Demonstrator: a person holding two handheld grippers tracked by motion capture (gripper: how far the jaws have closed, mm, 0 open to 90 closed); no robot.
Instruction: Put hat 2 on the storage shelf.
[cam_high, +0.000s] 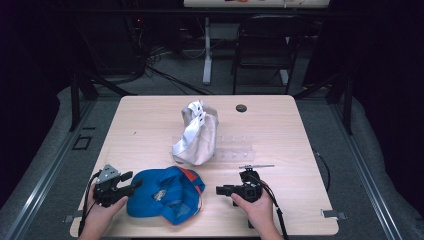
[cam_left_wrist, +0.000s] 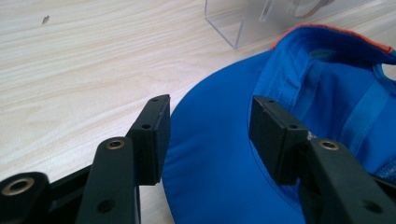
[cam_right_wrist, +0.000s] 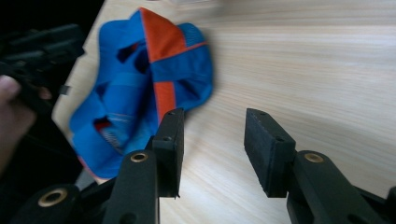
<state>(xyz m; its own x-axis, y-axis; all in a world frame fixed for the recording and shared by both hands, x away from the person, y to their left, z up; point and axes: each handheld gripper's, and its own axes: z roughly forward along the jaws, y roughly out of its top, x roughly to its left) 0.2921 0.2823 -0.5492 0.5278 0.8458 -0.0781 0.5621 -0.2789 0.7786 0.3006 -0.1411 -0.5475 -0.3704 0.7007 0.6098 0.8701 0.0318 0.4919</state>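
A blue cap (cam_high: 167, 196) with an orange panel lies upside down on the wooden table (cam_high: 150, 120), near its front edge. My left gripper (cam_high: 132, 180) is at the cap's left side. In the left gripper view the left gripper (cam_left_wrist: 209, 135) is open, its jaws straddling the edge of the blue brim (cam_left_wrist: 219, 163) without pressing on it. My right gripper (cam_high: 220, 190) lies just right of the cap and points left at it. In the right gripper view the right gripper (cam_right_wrist: 212, 140) is open over bare wood, with the cap (cam_right_wrist: 140, 84) ahead to the left.
A white and beige cap (cam_high: 196, 136) rests at the table's middle beside a clear acrylic stand (cam_high: 235, 150), whose corner (cam_left_wrist: 243, 23) lies beyond the blue cap. A small black disc (cam_high: 241, 108) sits near the far edge. A dark chair (cam_high: 265, 45) stands behind the table.
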